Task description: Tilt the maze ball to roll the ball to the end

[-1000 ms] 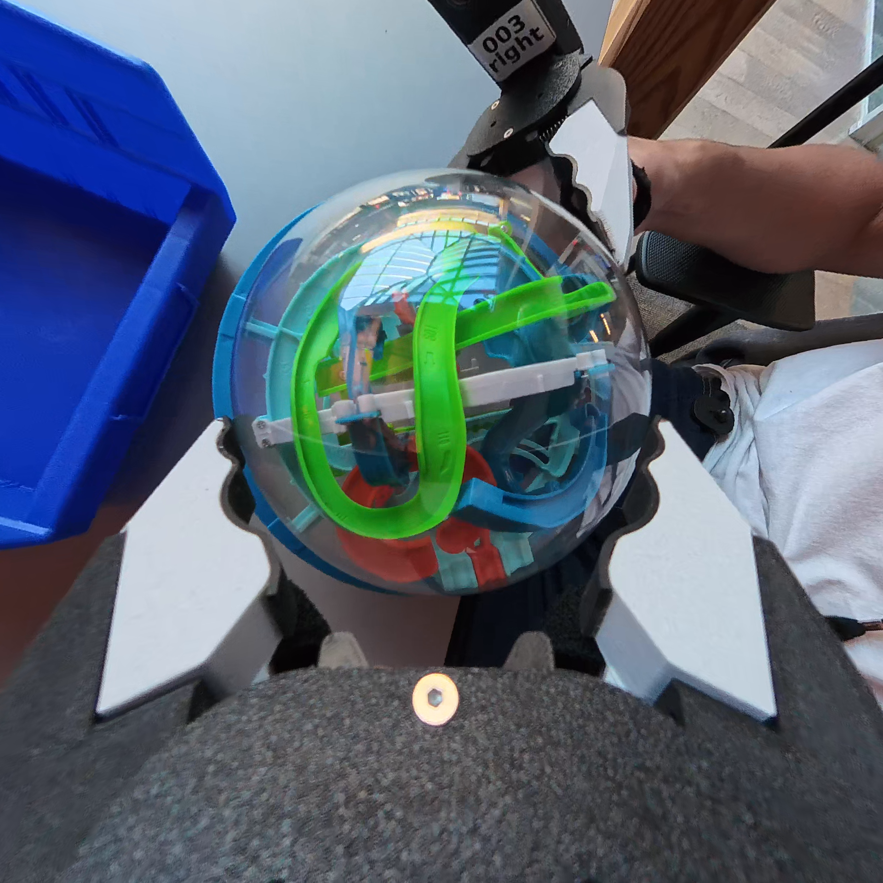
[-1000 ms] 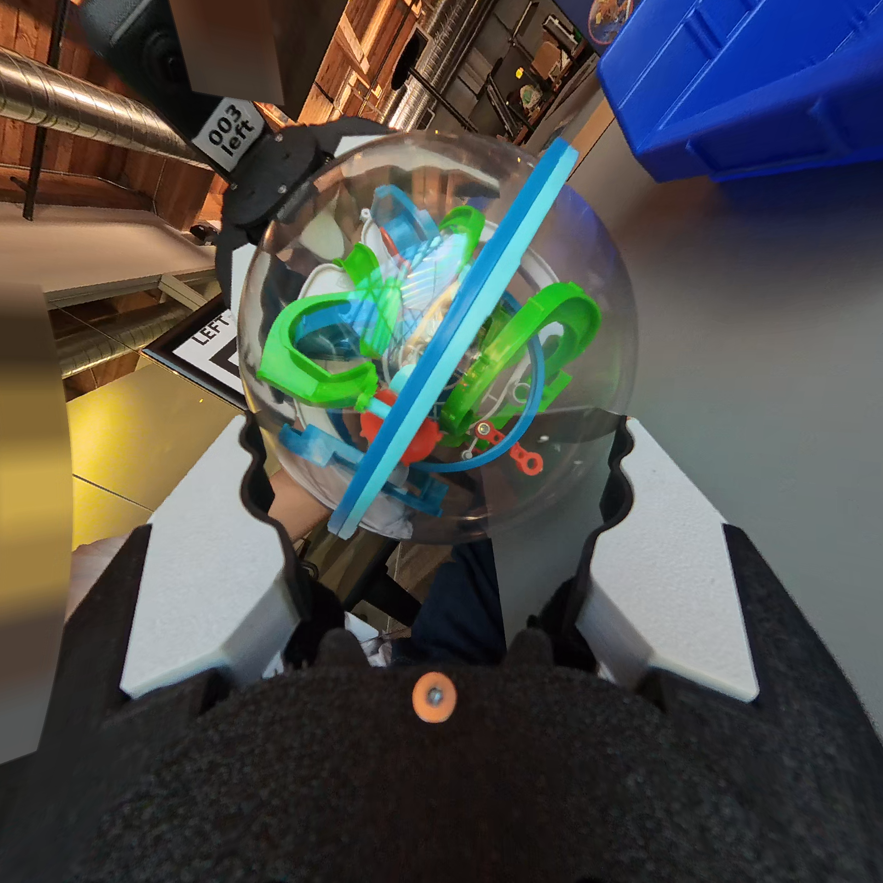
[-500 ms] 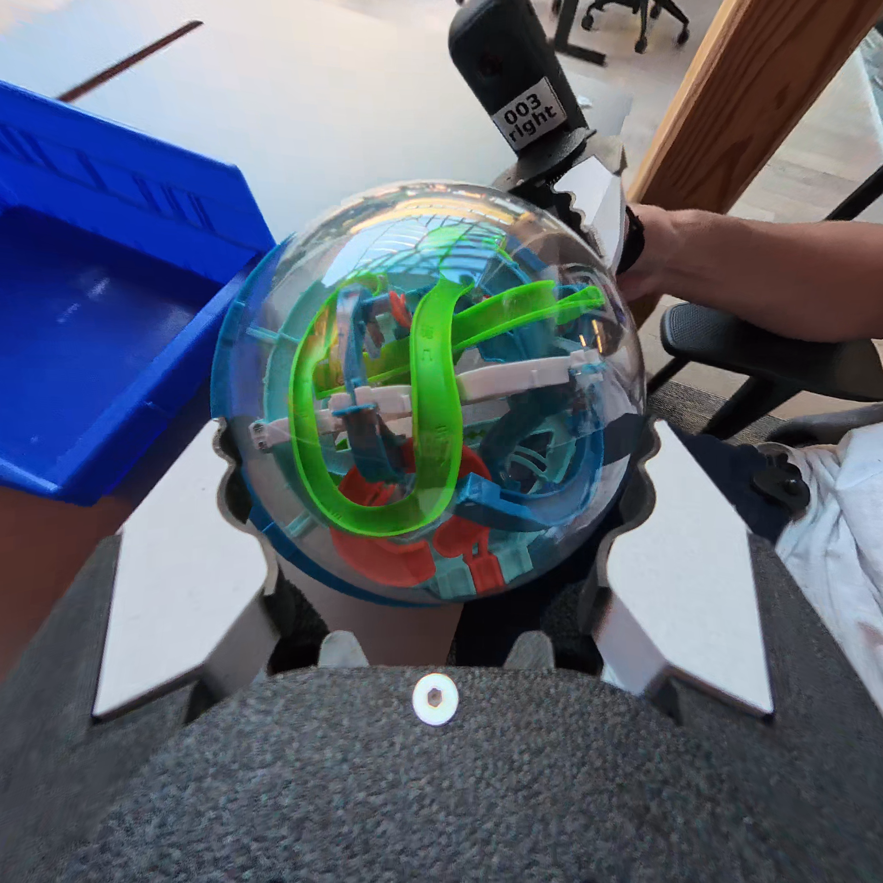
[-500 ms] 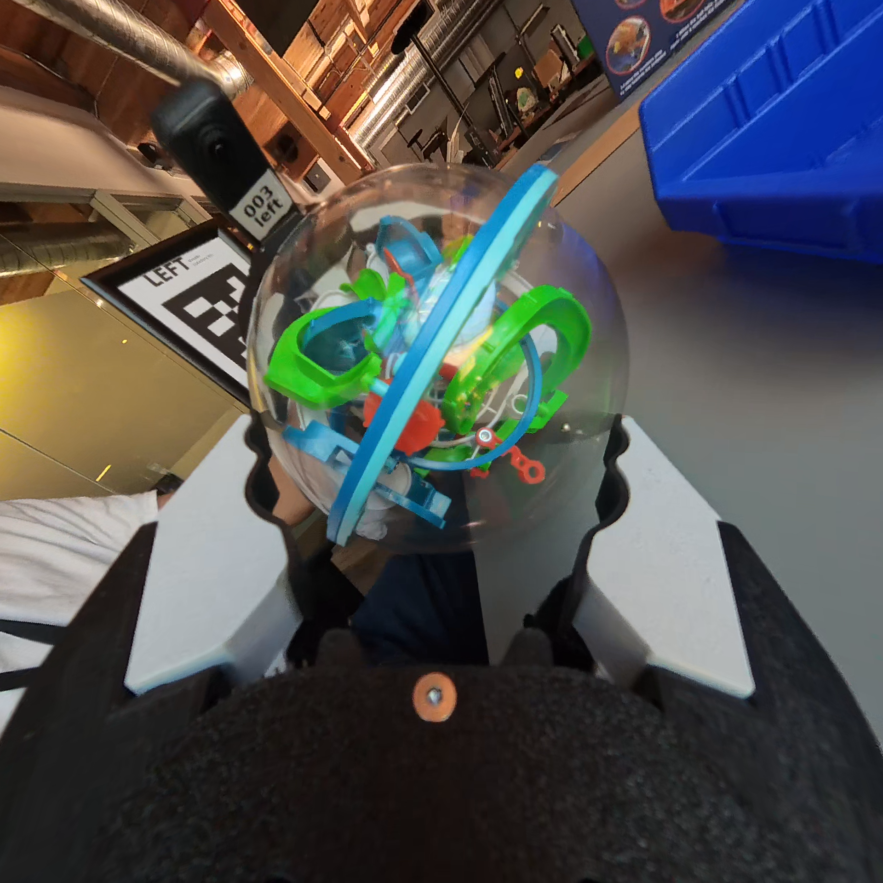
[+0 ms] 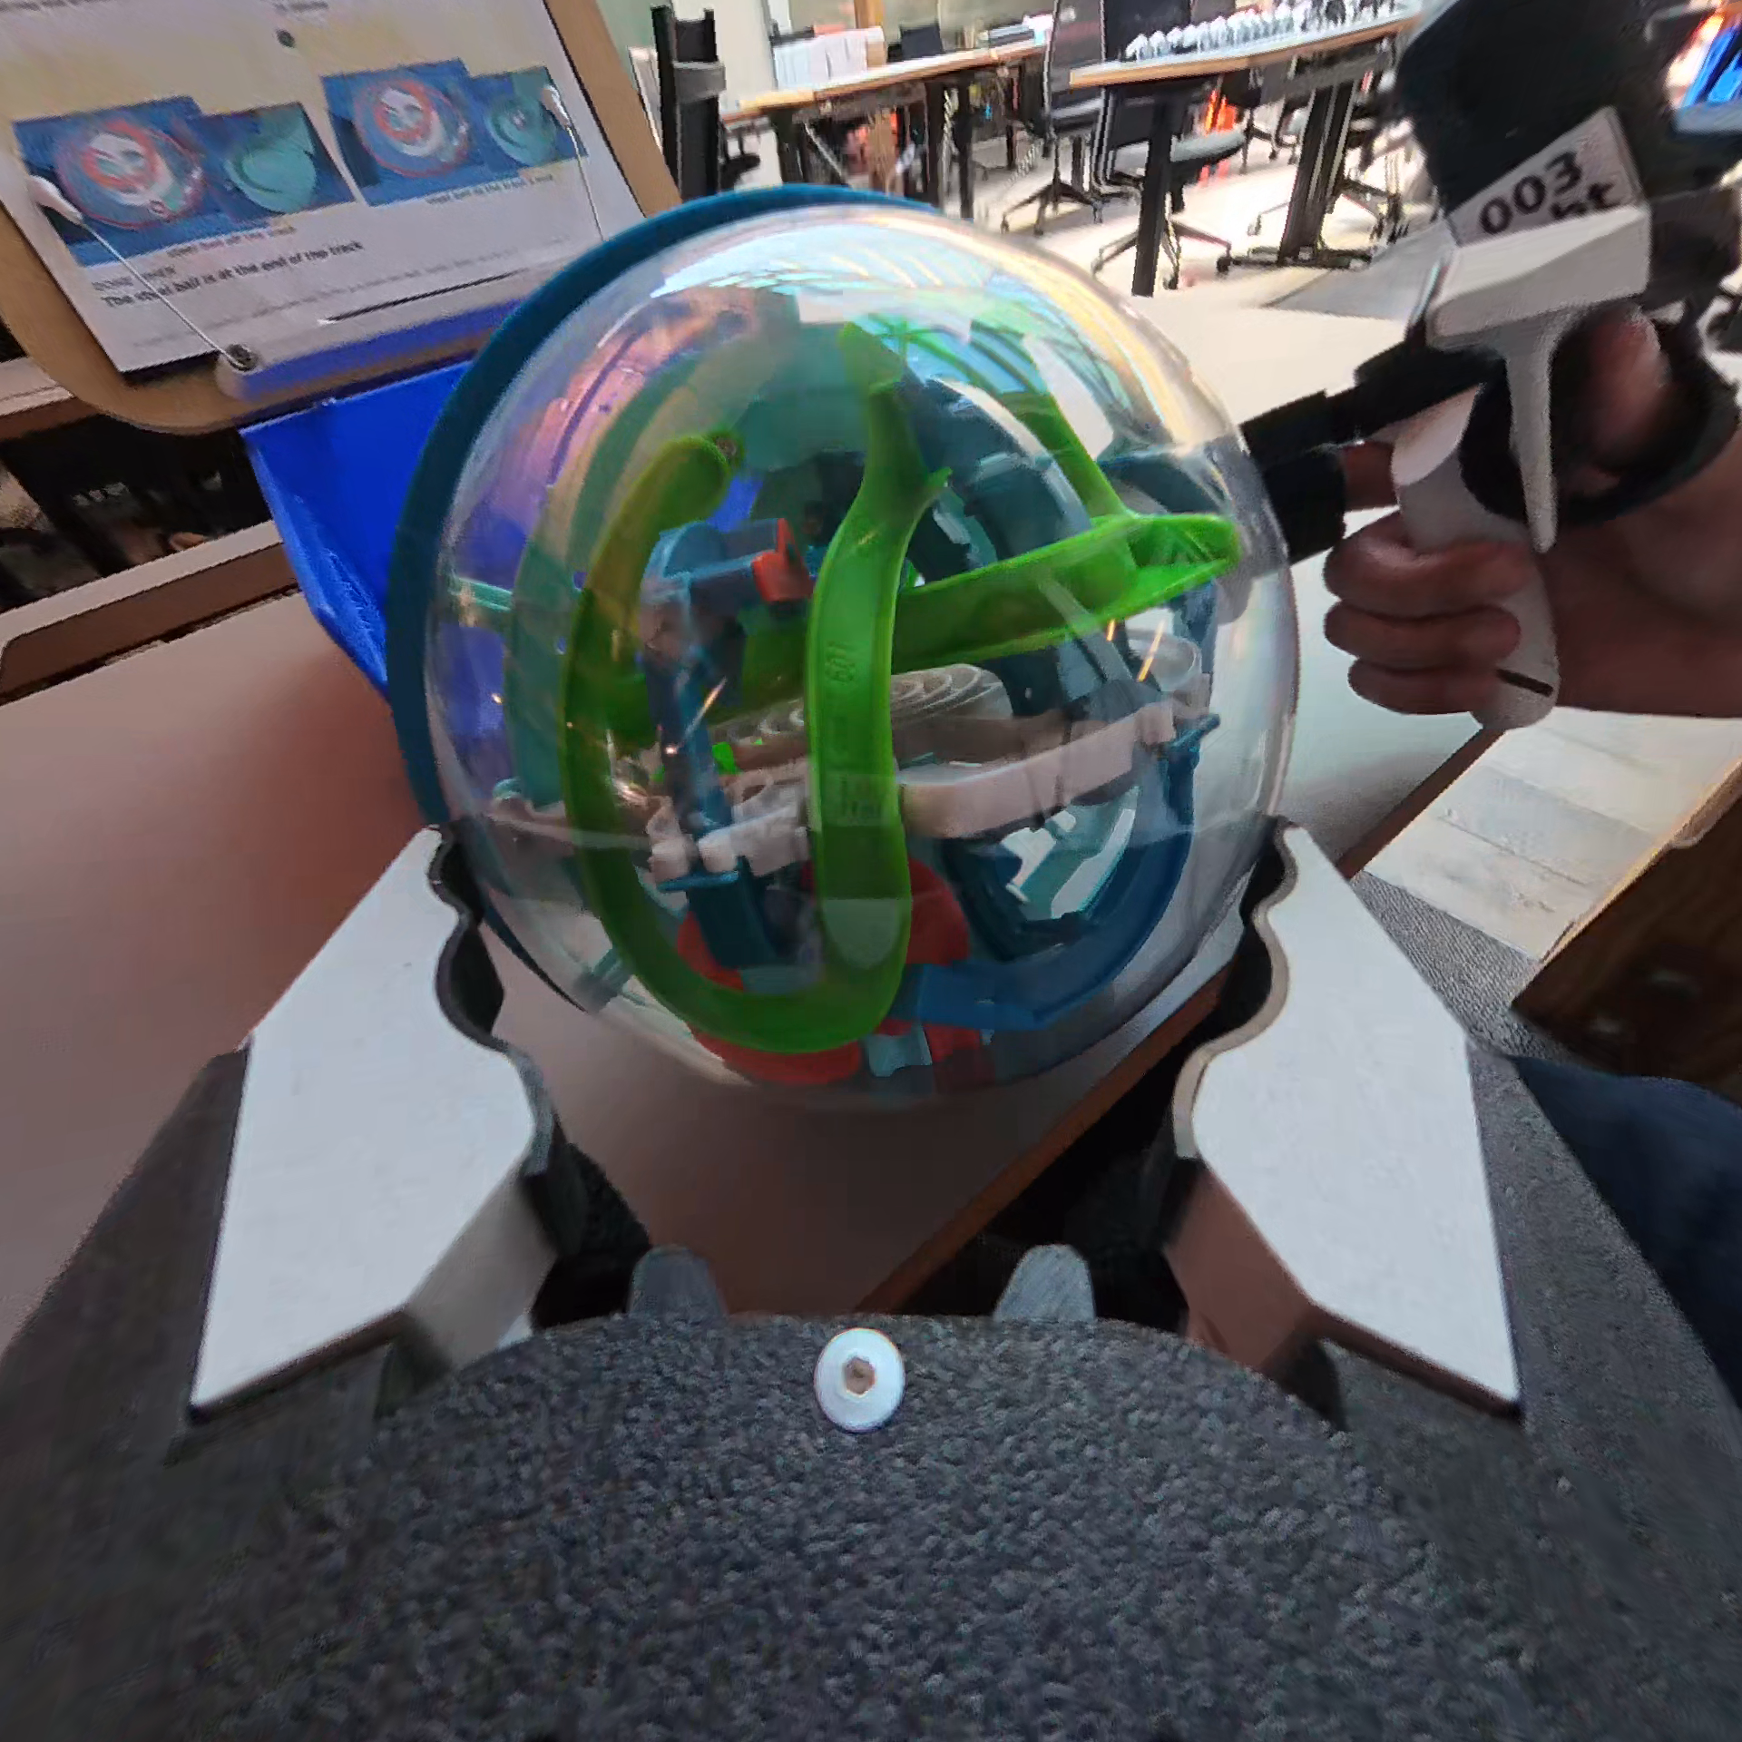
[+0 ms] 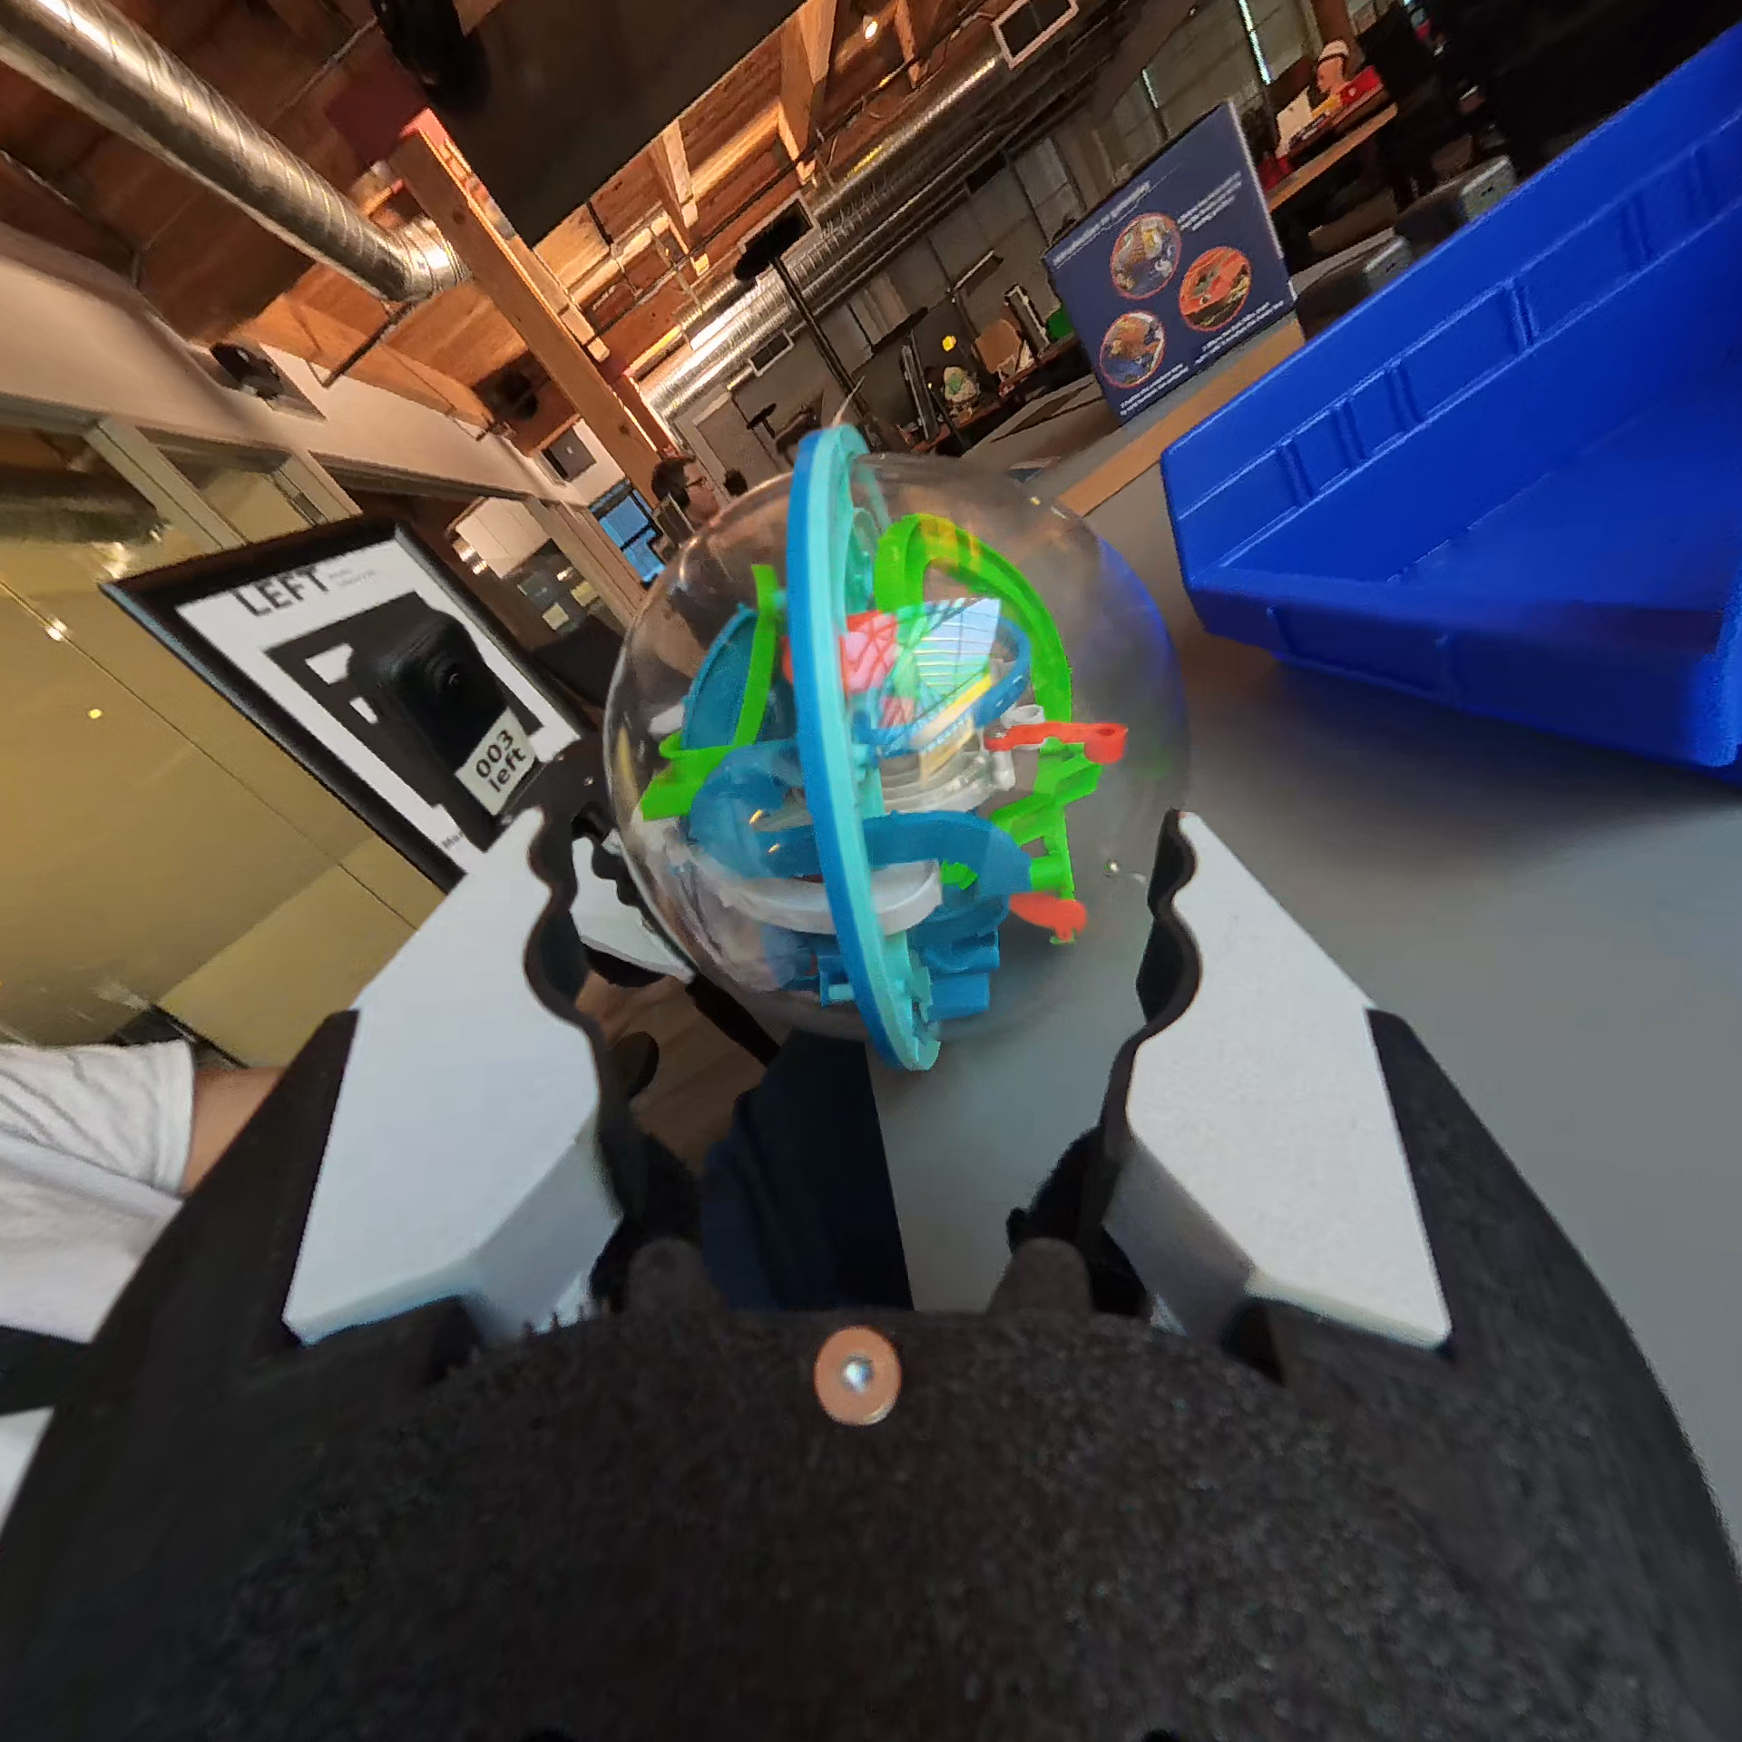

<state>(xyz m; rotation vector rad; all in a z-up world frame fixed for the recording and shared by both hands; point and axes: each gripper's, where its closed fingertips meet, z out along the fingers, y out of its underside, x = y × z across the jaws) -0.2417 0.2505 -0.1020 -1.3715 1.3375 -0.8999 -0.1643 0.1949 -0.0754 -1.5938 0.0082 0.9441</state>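
The maze ball [image 5: 848, 641] is a clear sphere with green, blue, red and white tracks and a blue ring. My left gripper [image 5: 853, 848] is shut on it, with both pads pressed on its sides, and holds it above the table. In the right wrist view the maze ball [image 6: 895, 754] stands out at the fingertips of my right gripper [image 6: 853, 839]. A gap shows between its left fingertip [image 6: 556, 877] and the shell, so the right gripper counts as open. One right finger [image 5: 1306, 462] reaches the ball's right edge in the left wrist view.
A blue bin [image 6: 1508, 528] sits on the grey table [image 6: 1414, 943] to the right; it also shows behind the ball in the left wrist view [image 5: 320, 509]. An instruction board [image 5: 283, 188] stands behind it. A person's hand [image 5: 1414, 603] holds the right gripper. Chairs and desks are far back.
The left gripper tilted up with the ball fixed in its grasp. In the right wrist view the ball slid out towards the fingertips and its blue ring turned from slanted to nearly upright.
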